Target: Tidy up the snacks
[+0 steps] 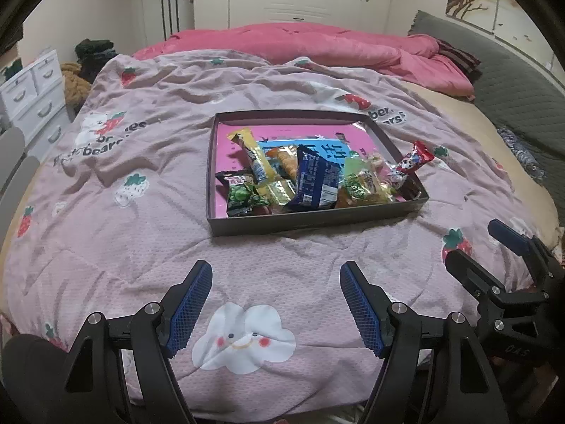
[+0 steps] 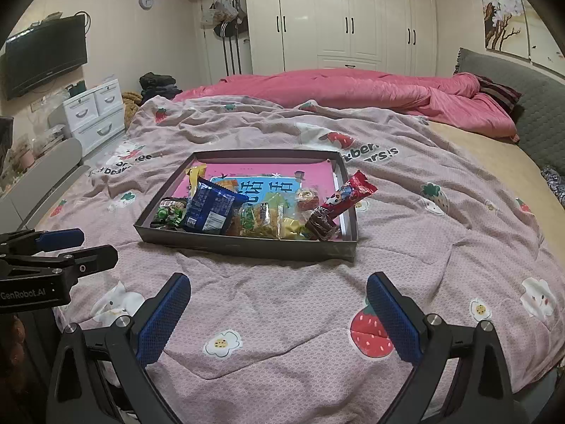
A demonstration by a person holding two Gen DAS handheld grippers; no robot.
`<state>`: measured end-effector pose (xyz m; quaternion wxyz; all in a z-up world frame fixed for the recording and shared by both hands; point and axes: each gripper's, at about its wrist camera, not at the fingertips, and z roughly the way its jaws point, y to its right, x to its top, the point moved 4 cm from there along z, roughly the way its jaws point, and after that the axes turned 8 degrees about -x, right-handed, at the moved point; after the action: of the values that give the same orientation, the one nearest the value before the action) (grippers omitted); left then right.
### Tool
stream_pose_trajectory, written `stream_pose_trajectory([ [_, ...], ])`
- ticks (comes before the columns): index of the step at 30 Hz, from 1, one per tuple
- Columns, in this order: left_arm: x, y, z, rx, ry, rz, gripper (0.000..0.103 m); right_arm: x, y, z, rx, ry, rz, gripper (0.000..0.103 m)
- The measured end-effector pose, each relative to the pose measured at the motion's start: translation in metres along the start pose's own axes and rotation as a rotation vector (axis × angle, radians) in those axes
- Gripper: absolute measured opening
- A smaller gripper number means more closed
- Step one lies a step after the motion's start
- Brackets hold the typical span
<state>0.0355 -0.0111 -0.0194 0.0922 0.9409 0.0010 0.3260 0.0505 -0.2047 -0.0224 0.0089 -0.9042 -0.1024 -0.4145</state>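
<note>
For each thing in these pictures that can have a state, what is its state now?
left tongs: open, empty, above the quilt.
right tongs: open, empty.
tray: lidless, snacks piled at its near side.
red wrapper snack: propped on the tray's right rim, sticking out.
blue bag: sealed, leaning on other packets.
wardrobe doors: closed.
television: off.

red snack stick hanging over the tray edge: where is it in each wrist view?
Left wrist: red snack stick right of centre, propped over the tray's right wall.
Right wrist: centre, over the same right wall.
Shared landmark: dark blue snack bag in the tray.
</note>
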Motion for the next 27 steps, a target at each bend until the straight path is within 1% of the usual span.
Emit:
stream_pose_trajectory([
  [12,0.001,-0.0023,0.0009,0.02,0.0,-0.005,0.076,0.0003,0.0001,0.0006,0.0,0.0,0.001,0.101],
  [27,0.0001,-0.0019,0.0025,0.024,-0.009,-0.005,0.077,0.0003,0.0022,0.0036,0.001,0.001,0.006,0.101],
])
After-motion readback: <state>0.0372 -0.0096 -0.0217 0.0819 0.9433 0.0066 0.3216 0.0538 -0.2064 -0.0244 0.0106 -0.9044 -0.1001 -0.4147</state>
